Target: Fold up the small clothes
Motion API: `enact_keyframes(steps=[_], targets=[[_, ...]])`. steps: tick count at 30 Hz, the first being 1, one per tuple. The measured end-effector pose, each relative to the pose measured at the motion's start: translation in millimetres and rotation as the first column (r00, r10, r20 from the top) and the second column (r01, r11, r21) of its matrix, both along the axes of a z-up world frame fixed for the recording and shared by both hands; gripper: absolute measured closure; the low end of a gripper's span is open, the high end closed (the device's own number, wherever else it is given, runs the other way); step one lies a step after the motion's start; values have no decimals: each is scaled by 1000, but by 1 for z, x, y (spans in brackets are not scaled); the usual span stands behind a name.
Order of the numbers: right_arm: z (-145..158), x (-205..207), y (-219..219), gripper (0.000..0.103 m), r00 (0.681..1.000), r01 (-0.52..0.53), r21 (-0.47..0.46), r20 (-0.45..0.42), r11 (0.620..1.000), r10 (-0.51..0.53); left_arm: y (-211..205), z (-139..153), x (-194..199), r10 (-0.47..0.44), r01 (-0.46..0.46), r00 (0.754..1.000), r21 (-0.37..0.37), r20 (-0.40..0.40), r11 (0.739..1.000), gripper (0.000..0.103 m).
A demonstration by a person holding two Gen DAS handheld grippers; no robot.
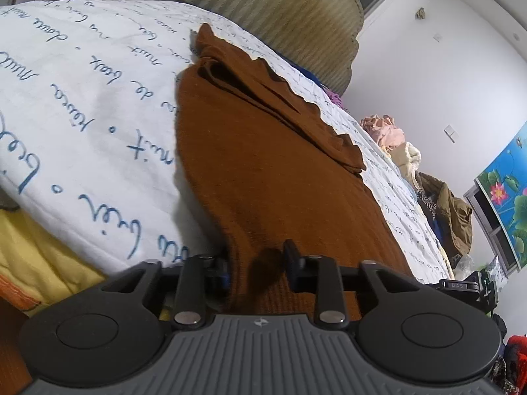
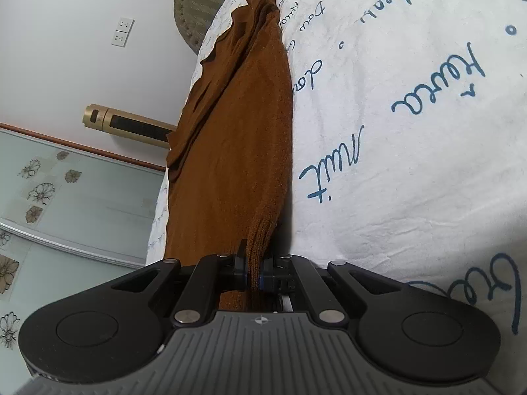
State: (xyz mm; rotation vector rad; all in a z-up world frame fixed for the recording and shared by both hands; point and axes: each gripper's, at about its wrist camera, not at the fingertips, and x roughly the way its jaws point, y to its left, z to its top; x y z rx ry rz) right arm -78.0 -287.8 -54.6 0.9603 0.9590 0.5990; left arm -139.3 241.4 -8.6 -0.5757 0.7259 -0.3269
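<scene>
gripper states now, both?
Left gripper: closed on the brown garment.
Right gripper: closed on the same garment's edge.

White bedsheet (image 1: 82, 98) with blue script, padded headboard (image 1: 280, 10), lotus picture (image 1: 504, 194)

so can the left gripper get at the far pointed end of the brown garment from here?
Probably not yet. The left gripper is clamped on the near edge of the brown garment; the far end lies unobstructed across the bedsheet, but it must release first.
</scene>
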Motion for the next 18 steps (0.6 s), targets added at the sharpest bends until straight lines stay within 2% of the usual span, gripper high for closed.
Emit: enact_keyframes(steps=[3, 6, 12, 14, 15, 18], targets=[[-3, -3, -2, 101, 1000, -2, 5, 15, 1000, 2, 10, -5, -1, 7, -7, 1000, -39, -12, 999, 91], [-4, 0, -1, 101, 1000, 2, 29, 5, 1000, -2, 15, -7, -1, 8, -9, 1000, -64, -22, 998, 97], [2, 0, 4, 100, 999, -18, -17, 31, 1000, 19, 0, 3, -3, 9, -9, 1000, 7, 14, 1000, 98], [6, -1, 6, 97, 997, -20, -35, 67, 999, 23, -2, 6, -3, 10, -10, 1000, 5, 27, 1000, 98], [8, -3, 7, 88, 996, -19, -30, 83, 999, 21, -2, 8, -3, 12, -11, 999, -4, 31, 1000, 98], [15, -6, 12, 87, 991, -14, -2, 130, 1000, 14, 3, 8, -1, 23, -22, 999, -42, 25, 999, 98]])
